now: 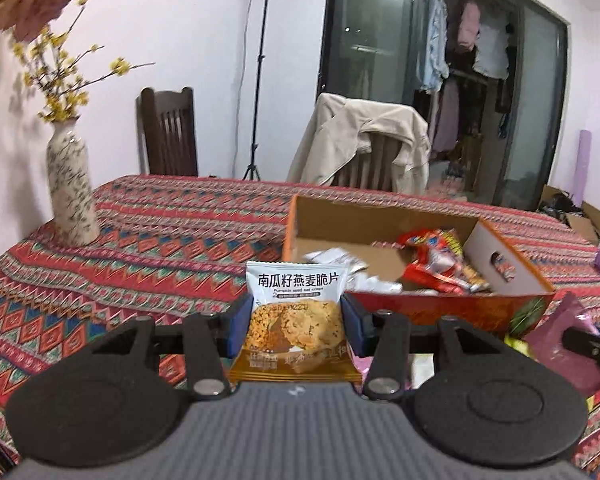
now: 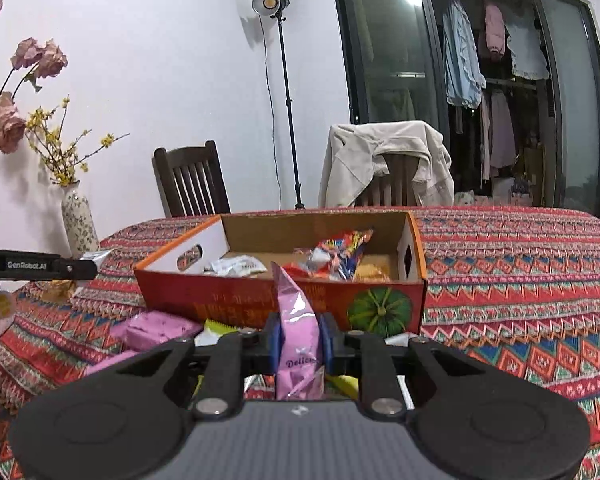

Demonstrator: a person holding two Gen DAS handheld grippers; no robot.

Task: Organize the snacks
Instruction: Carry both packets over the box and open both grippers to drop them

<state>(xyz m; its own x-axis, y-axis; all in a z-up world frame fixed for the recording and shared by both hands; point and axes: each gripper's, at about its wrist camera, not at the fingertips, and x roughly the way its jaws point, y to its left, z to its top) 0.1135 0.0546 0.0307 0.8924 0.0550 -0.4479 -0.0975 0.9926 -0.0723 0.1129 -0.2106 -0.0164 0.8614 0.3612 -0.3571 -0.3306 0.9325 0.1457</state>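
My left gripper (image 1: 297,326) is shut on a white and orange oat crisp packet (image 1: 296,312), held upright above the table just left of the open orange cardboard box (image 1: 452,304). My right gripper (image 2: 299,340) is shut on a pink snack packet (image 2: 296,320), held upright in front of the box (image 2: 236,300). The box holds several snacks, among them a red packet (image 1: 440,264) and white packets (image 2: 238,266). The pink packet and right gripper show at the right edge of the left wrist view (image 1: 568,340). The left gripper's arm shows at the left of the right wrist view (image 2: 36,266).
More pink packets (image 2: 156,330) and a yellow-green one (image 2: 216,328) lie on the patterned tablecloth (image 2: 520,280) before the box. A flowered vase (image 1: 70,192) stands at the table's far left. Two chairs, one draped with a jacket (image 1: 364,144), stand behind the table.
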